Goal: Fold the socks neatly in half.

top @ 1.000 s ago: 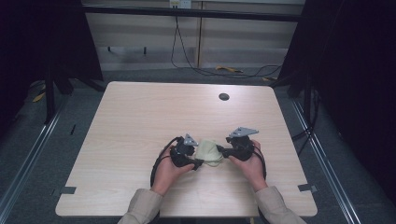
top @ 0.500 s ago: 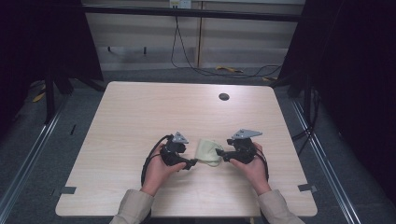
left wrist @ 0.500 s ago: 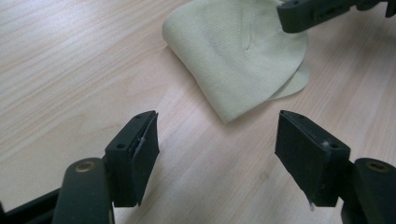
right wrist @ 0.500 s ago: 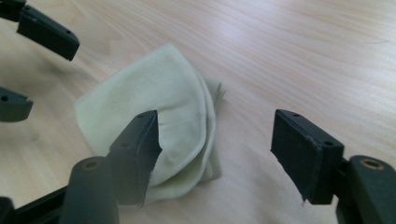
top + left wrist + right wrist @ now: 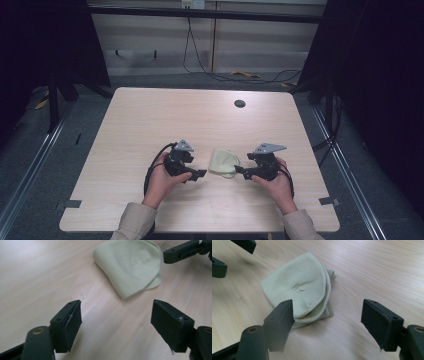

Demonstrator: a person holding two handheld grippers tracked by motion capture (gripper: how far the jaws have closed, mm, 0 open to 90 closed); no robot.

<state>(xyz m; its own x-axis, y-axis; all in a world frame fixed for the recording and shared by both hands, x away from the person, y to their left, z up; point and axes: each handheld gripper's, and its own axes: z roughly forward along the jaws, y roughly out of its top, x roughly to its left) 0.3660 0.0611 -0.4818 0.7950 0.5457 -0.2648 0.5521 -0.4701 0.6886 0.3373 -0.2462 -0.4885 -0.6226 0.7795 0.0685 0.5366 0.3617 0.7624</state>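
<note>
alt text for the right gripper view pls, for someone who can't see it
A folded pale yellow-green cloth lies on a light wooden table, just ahead of the right gripper, whose two black jaws stand open with nothing between them. The left gripper's black jaw tips show at the top left corner.

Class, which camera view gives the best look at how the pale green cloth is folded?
The right gripper view: the cloth lies close, with its stacked layers and rounded edges plain. The left gripper view shows the cloth a little farther off, with its top cut by the picture's edge. In the high view the cloth is small, between the two grippers.
</note>
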